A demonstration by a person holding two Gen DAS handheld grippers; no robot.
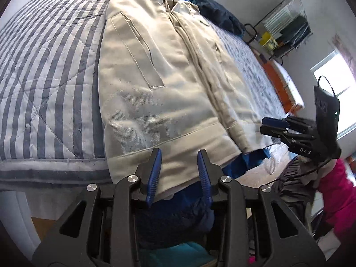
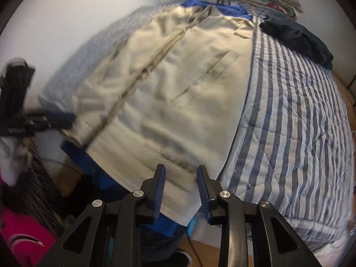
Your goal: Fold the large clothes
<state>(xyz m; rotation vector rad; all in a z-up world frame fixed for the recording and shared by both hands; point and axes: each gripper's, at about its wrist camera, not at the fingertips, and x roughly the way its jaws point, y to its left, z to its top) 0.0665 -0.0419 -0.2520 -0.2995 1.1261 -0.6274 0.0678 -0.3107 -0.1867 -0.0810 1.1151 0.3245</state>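
A large beige jacket [image 1: 155, 89] lies flat on the bed, its front closed and its hem at the near edge. Blue lining [image 1: 240, 162] shows under the hem. My left gripper [image 1: 179, 152] hovers open over the hem, with flat beige cloth showing between its blue pads. In the right wrist view the jacket [image 2: 178, 100] fills the middle, and my right gripper [image 2: 181, 168] stands open over the hem near the jacket's right corner. Each gripper also shows in the other's view: the right gripper [image 1: 263, 125] off the hem's far corner, the left gripper [image 2: 71, 119] blurred at the left.
A blue-and-white striped quilt [image 1: 44, 66] covers the bed on both sides of the jacket. A dark navy garment [image 2: 300, 40] lies at the head end. A wire rack [image 1: 282, 29] stands by the wall and a window [image 1: 333, 77]. Pink clothing [image 2: 20, 240] is nearby.
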